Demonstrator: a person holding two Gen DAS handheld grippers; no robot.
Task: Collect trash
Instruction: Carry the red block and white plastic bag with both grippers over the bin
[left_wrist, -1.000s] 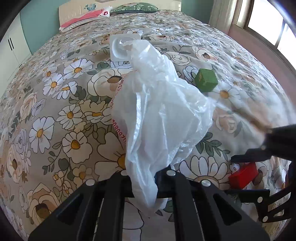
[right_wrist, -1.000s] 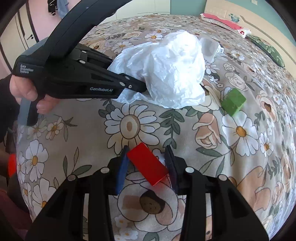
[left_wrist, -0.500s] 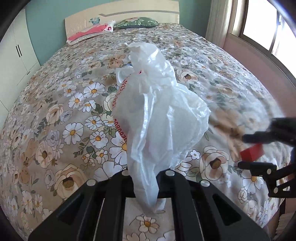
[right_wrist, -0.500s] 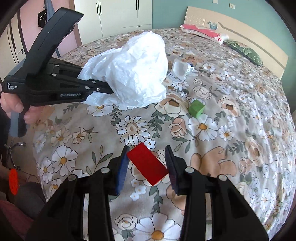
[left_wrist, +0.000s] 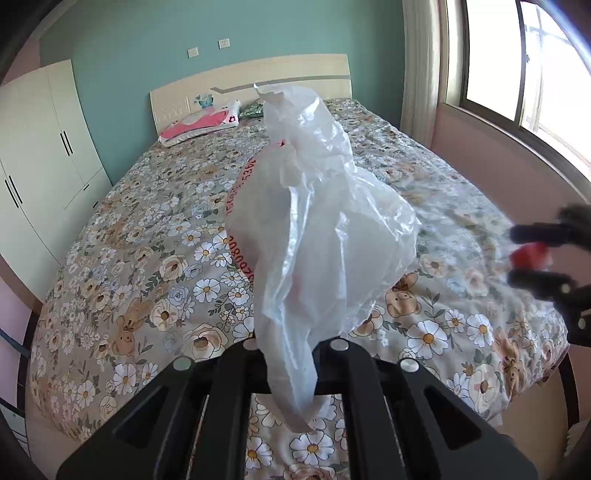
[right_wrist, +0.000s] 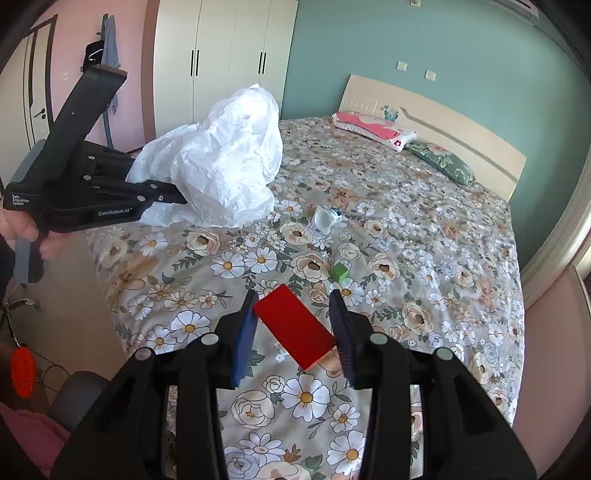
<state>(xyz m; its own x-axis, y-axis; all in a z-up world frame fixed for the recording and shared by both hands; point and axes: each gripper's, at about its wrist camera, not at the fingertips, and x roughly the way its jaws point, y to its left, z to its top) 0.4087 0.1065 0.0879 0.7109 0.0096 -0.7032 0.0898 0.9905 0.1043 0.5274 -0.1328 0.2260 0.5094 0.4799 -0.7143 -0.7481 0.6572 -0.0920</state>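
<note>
**poster1:** Both grippers have come way up off the bed (right_wrist: 424, 236) since a second ago. Back then the bag and block hung just over the quilt, now the whole room shows. Left gripper (left_wrist: 286, 345) is pressed together on the bag (left_wrist: 314, 236), right gripper (right_wrist: 293, 326) is pinching the red block (right_wrist: 293, 326) across its sides. Green cube (right_wrist: 340, 272) and a small clear cup (right_wrist: 325, 220) are on the quilt, near each other, not picked up yet.

**poster2:** My guess: the block goes into the bag next. Trouble is the bag's bunched up in that left pinch, so I can't see any open mouth. I'd regrip near the rim or shake it open first, then bring the block over it before letting go.

**poster1:** Pose-wise both point down at a slant toward the bed, side by side. From the right wrist view the left one sits up-left, with the hand (right_wrist: 22, 230) on its handle.
</note>
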